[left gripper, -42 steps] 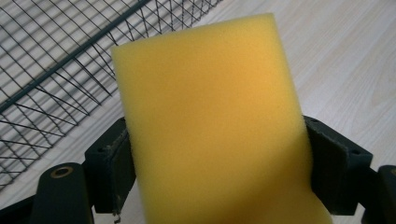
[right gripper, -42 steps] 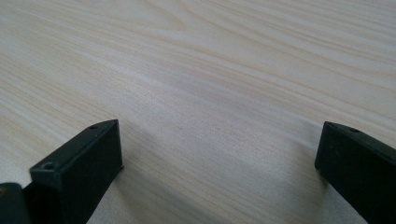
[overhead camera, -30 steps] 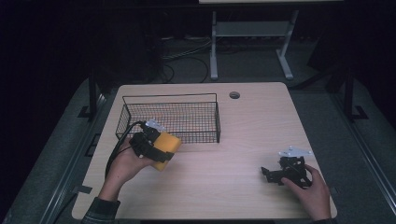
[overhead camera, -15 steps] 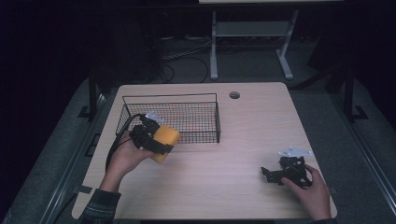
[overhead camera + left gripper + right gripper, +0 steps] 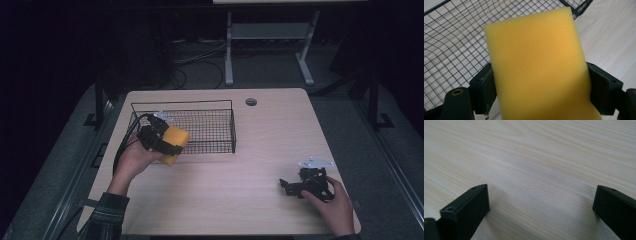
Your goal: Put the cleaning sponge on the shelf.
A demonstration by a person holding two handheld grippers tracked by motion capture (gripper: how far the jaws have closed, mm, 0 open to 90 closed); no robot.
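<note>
Left tongs [image 5: 167,142] clamp the yellow sponge [image 5: 537,65], held at the near edge of the wire basket [image 5: 210,107]. Right tongs [image 5: 541,212] sit wide apart, low over the bare wooden surface [image 5: 240,175].

Nothing to read here: no lettering, labels, brand marks or numbers on the sponge [image 5: 536,67], the wire basket [image 5: 210,131] or the bench [image 5: 240,175].

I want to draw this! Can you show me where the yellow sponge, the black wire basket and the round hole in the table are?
yellow foam sponge [image 5: 536,67], left gripper view, middle of its broad face.
black wire basket [image 5: 233,127], high view, right wall.
round hole in the wooden table [image 5: 251,102], high view, centre of the hole.
</note>
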